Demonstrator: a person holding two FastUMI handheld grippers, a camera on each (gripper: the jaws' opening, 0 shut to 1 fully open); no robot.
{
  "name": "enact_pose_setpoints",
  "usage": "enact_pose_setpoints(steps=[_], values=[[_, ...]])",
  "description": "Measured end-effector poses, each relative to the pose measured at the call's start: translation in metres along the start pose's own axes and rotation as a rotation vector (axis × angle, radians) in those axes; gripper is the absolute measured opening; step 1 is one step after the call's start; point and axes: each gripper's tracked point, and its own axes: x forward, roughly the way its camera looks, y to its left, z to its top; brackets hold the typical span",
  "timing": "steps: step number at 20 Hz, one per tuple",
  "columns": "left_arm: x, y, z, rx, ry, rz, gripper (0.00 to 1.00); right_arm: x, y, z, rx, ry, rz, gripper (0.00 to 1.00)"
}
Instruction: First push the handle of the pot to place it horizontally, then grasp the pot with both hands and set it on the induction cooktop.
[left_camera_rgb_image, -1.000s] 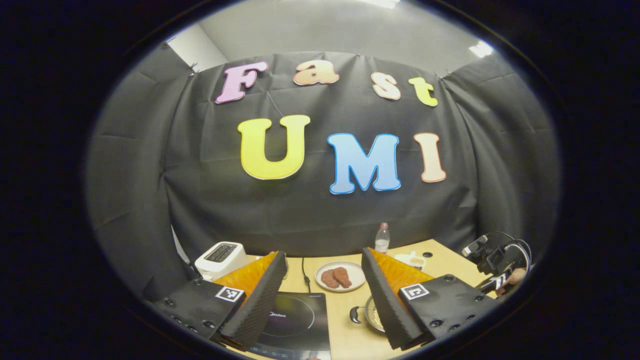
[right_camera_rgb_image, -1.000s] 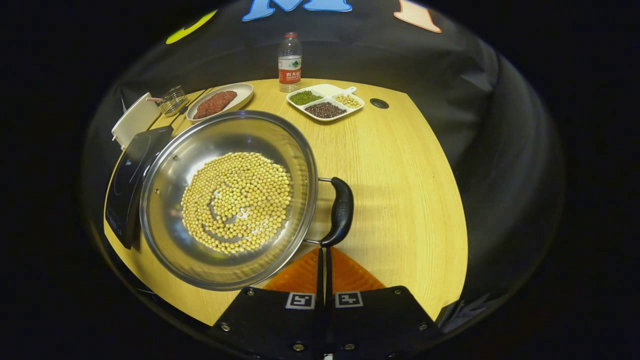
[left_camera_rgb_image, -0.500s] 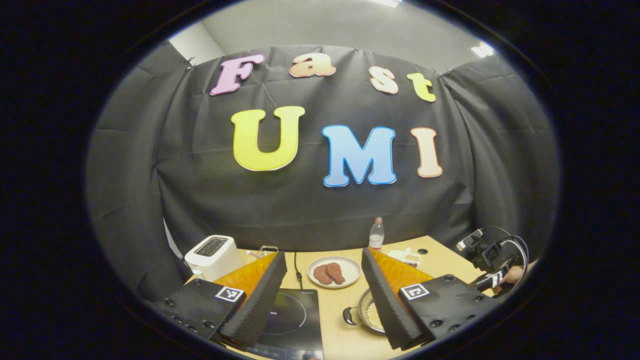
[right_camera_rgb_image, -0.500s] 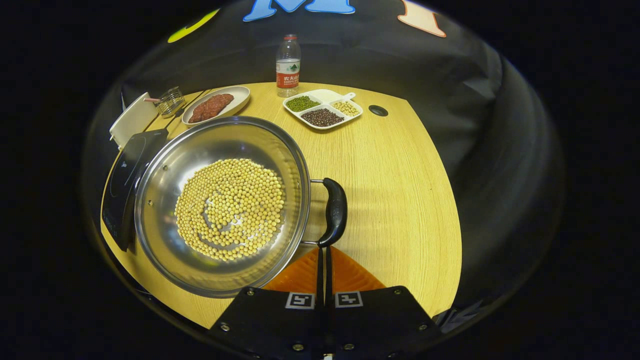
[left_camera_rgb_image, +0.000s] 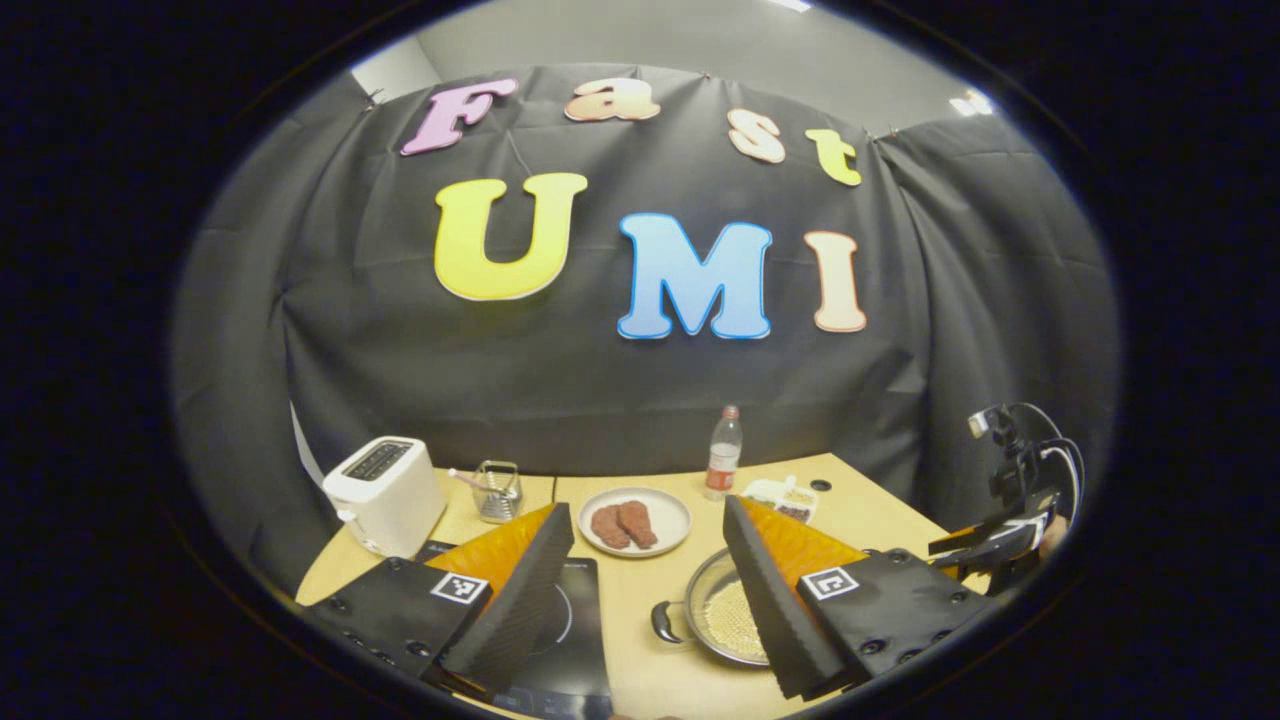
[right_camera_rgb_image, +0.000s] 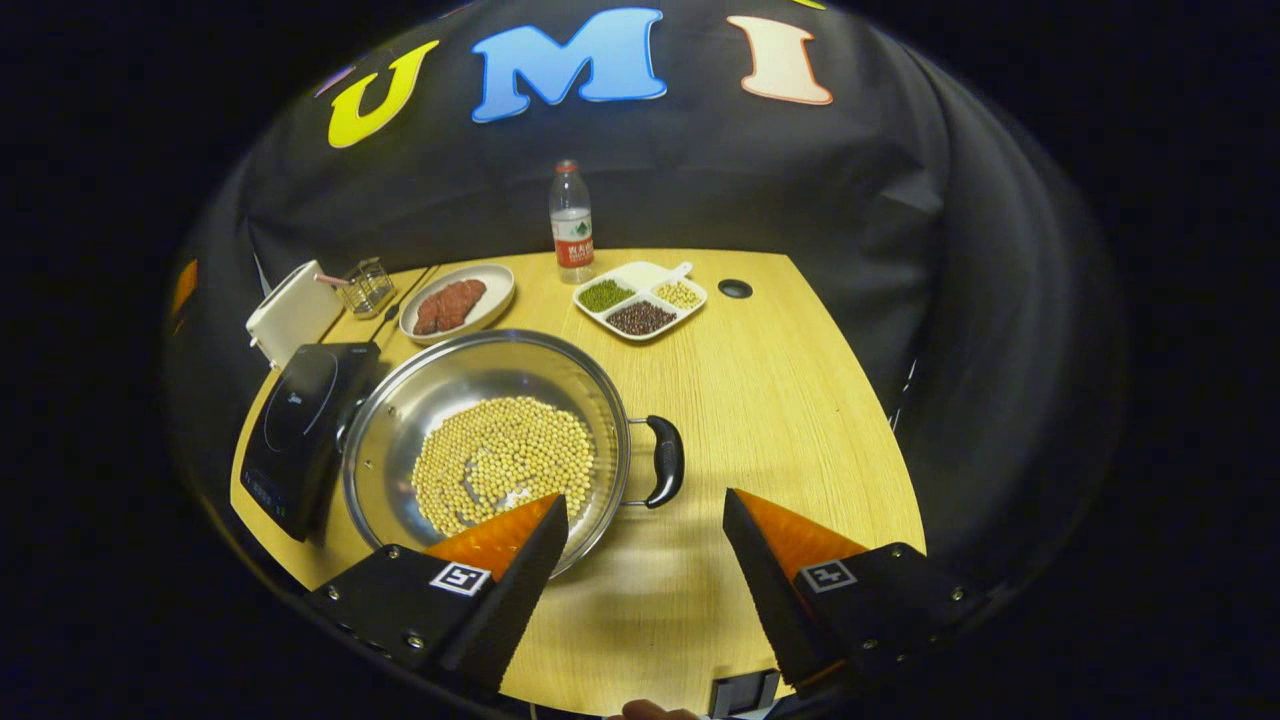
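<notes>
I count one pot of beans on the surface, just beside one induction cooktop, with two black handles, the near one lying level. My right claw is spread apart above bare wood, clear of it; my left claw is also apart, high up. One bottle, one toaster. The cooktop's print is too small to read.

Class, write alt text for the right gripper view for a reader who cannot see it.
Open tongs hover above a steel pot of soybeans on a wooden table, the pot's black handle just ahead. The induction cooktop sits left of the pot.
</notes>
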Motion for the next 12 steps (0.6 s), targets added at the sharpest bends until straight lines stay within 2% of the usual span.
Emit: enact_pose_setpoints(steps=[2,3,6,8,12], values=[[0.012,-0.007,-0.021,0.000,0.040,-0.014,0.95,-0.004,0.004,0.006,0.005,-0.042,0.010,0.96],[0.019,-0.010,-0.032,-0.002,0.059,-0.018,1.00,-0.005,0.004,0.008,0.005,-0.059,0.012,0.96],[0.038,-0.016,-0.064,-0.016,0.122,-0.022,0.98,-0.002,0.005,0.015,0.019,-0.098,0.014,0.96],[0.053,-0.023,-0.087,-0.021,0.167,-0.031,0.95,0.003,0.005,0.017,0.028,-0.107,0.011,0.97],[0.075,-0.029,-0.136,-0.010,0.267,-0.035,0.99,0.025,0.004,0.018,0.031,-0.094,0.013,0.97]])
